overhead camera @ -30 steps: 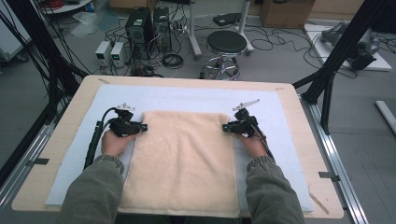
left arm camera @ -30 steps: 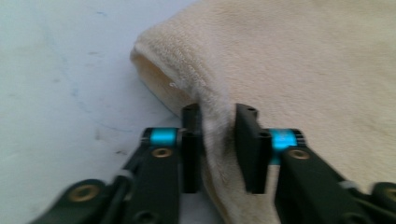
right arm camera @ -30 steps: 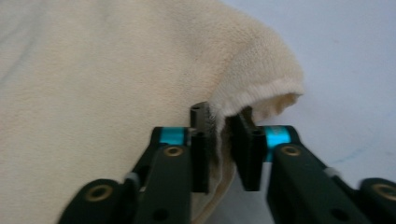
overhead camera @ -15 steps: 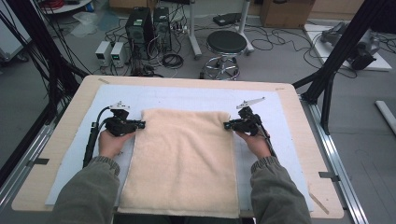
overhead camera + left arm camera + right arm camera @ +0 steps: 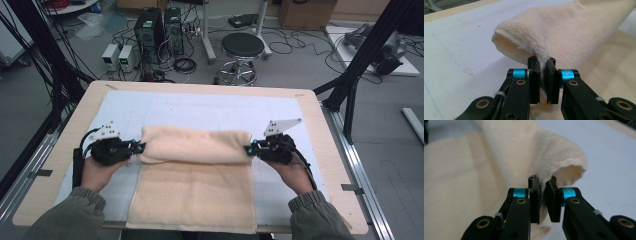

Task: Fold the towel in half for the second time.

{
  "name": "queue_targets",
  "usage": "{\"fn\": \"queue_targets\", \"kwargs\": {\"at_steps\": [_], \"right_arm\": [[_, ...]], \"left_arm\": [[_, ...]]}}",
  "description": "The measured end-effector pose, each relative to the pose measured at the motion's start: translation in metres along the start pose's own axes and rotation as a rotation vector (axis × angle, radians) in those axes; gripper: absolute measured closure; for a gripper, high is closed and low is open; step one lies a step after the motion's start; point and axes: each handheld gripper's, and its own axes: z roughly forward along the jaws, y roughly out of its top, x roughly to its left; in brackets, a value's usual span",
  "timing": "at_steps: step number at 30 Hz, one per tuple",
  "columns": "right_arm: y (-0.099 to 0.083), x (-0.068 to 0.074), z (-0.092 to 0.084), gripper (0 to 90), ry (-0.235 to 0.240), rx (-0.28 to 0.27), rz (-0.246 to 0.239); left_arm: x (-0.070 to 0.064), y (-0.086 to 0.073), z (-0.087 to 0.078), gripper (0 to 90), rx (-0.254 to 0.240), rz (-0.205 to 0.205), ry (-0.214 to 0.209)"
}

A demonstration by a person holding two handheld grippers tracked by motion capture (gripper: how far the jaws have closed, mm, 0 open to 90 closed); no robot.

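A cream towel (image 5: 195, 185) lies on the white mat, its far edge lifted and curled back toward the person in a soft roll (image 5: 192, 146). My left gripper (image 5: 140, 146) is shut on the towel's far left corner, and the left gripper view has the cloth (image 5: 564, 32) pinched between the two black jaws (image 5: 543, 80). My right gripper (image 5: 248, 149) is shut on the far right corner; in the right gripper view the towel (image 5: 524, 150) hangs from between the jaws (image 5: 542, 197). Both hands hold the corners above the flat part of the towel.
The white mat (image 5: 200, 107) covers a wooden table (image 5: 60, 150) with metal rails along both sides. Beyond the table's far edge stand a black stool (image 5: 242, 47), computer towers (image 5: 157, 25) and loose cables on the floor. Black frame posts (image 5: 360, 65) rise at the right.
Both grippers have lifted the towel's far corners and drawn them toward the person, so the far edge now curls over into a roll. The hands sit nearer the table's front.
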Motion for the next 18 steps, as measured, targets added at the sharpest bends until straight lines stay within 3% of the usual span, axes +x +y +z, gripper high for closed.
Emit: {"fn": "queue_targets", "kwargs": {"at_steps": [2,7,12,18], "right_arm": [[-0.010,0.016,-0.002,82.9,0.014,0.001,-0.027],[-0.039,0.035,0.007,81.4,0.067,0.082,-0.019],[-0.057,0.034,0.006,71.5,0.077,0.083,0.033],[-0.054,0.029,-0.010,53.6,0.018,0.022,0.050]], "left_arm": [[-0.011,-0.014,-0.005,83.1,0.008,0.004,-0.019],[-0.027,-0.043,-0.015,80.9,0.083,0.008,-0.055],[-0.028,-0.053,-0.029,76.9,0.127,0.023,-0.043],[-0.021,-0.049,-0.038,62.7,0.099,-0.002,-0.016]]}}
